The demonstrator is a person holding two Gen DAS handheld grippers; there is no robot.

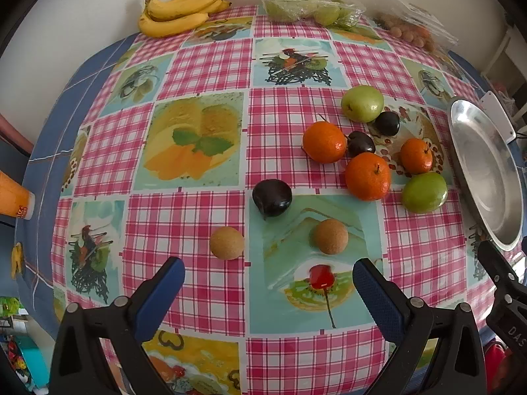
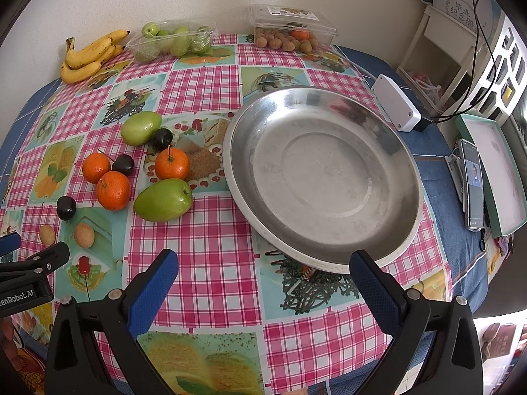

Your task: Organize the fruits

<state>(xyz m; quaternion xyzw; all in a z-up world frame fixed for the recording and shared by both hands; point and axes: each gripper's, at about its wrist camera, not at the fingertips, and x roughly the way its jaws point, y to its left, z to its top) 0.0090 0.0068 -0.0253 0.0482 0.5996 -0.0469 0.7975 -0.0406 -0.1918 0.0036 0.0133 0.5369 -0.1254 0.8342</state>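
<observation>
Your checked-cloth table [image 2: 210, 230] has loose fruit [image 2: 163, 199], a steel plate [image 2: 324, 171], bananas [image 2: 89, 54] and two fruit punnets [image 2: 171, 41].

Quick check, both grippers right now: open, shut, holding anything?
Left gripper: open, holding nothing, above the checked tablecloth near two small round brown fruits.
Right gripper: open, holding nothing, near the empty round metal dish.

A white box [image 2: 396, 103] sits by a phone [image 2: 473, 184] and a green tray [image 2: 500, 177] on the desk [image 2: 210, 240].
</observation>
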